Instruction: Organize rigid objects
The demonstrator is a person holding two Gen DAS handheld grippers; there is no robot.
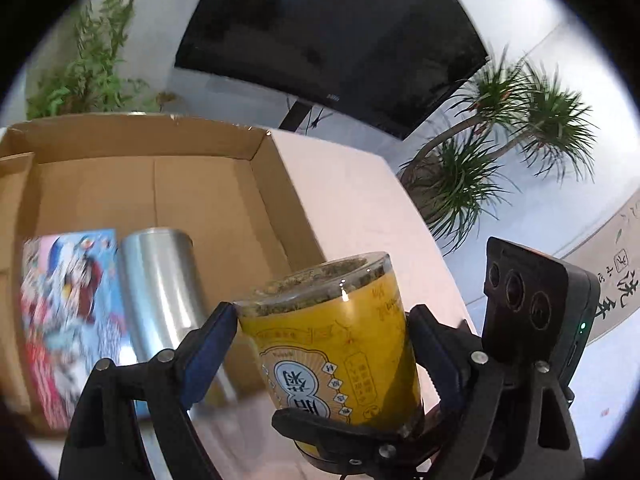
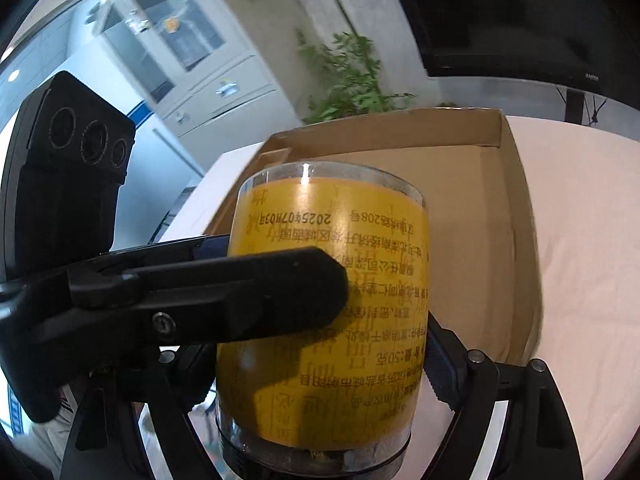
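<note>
Up close, both grippers are on the same jar [image 1: 332, 344], a clear one with a yellow label and dried plant matter inside.

From the left wrist view, going left to right: a cardboard box [image 1: 224, 184] lies open on the white table [image 1: 360, 208]. Inside it, at the left, is a colourful flat pack [image 1: 72, 312], blurred, and just beside it a silver tumbler [image 1: 164, 296] lying on its side. The jar is to the right of these, at the box's near right corner, raised and tilted. The left gripper [image 1: 324, 344] has its blue-padded fingers [image 1: 208, 356] closed to the jar's width, one on each side of it. At the far right of this view sits the other gripper's black camera block [image 1: 532, 300]. Behind are a dark screen [image 1: 332, 36] and two plants.

The right wrist view shows none of the box's contents; the jar [image 2: 360, 280] fills the middle and hides them. At the left is the left gripper's camera block [image 2: 76, 184], and one of that gripper's black fingers [image 2: 248, 292] crosses the front of the label. The right gripper [image 2: 320, 368] holds the jar low down, near its dark lid end, with its fingers [image 2: 444, 368] spread to the jar's width and touching it. Past the jar, the box [image 2: 480, 216] floor looks bare on its right half, with white table [image 2: 580, 240] beyond.
</note>
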